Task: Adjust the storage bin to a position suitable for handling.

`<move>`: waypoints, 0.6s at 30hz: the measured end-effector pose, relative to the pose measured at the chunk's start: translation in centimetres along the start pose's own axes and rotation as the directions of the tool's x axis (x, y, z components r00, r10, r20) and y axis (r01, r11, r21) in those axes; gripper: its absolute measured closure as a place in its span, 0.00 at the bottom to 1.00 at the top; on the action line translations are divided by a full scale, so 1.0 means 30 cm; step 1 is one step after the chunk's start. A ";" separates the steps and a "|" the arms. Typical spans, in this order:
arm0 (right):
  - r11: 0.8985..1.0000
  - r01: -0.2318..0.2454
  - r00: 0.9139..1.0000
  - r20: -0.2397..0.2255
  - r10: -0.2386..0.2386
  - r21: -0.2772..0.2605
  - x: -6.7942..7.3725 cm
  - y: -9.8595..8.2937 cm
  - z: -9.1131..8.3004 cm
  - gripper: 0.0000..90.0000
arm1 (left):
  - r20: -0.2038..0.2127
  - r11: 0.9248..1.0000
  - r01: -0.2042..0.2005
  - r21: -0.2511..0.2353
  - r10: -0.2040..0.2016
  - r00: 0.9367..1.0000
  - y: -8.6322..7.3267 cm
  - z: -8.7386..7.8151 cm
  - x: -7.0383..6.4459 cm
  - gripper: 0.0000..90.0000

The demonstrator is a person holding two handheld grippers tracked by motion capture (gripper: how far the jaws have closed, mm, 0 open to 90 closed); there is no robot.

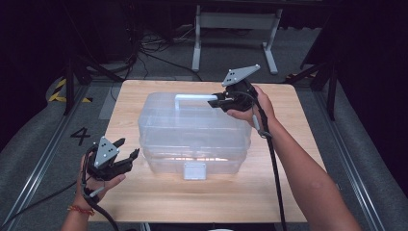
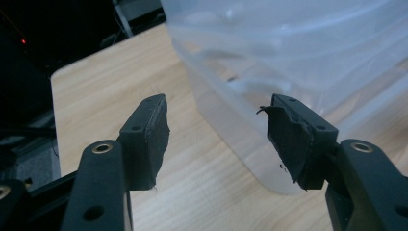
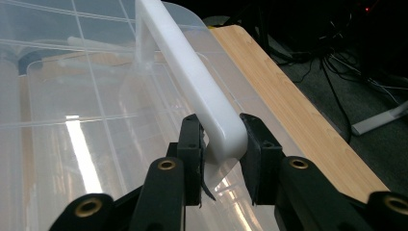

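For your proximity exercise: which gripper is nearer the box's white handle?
Right. The right gripper is clamped on the white handle atop the clear box; the left gripper hangs open beside the box's near-left corner.

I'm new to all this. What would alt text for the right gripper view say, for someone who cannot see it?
Two black jaws of the right gripper are closed on the end of a white handle that stands up from the lid of a clear plastic storage box. To the right runs the edge of a light wooden table, with cables on the dark floor beyond.
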State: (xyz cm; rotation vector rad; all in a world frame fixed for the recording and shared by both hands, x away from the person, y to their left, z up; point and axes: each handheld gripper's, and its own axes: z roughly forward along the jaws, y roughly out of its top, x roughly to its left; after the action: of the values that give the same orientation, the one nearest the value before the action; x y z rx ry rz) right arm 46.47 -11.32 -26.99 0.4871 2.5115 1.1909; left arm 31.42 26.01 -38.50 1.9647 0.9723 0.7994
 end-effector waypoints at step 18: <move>1.000 0.009 0.999 0.043 -0.008 -0.008 -0.014 0.023 -0.008 0.73 | -0.008 0.998 -0.049 -0.045 0.049 0.999 0.075 0.041 -0.013 0.46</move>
State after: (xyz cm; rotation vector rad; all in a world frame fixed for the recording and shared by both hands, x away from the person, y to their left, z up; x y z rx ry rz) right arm 46.86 -11.25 -26.26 0.4945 2.4692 1.1743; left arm 32.96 24.32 -37.26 1.9551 0.9056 0.8482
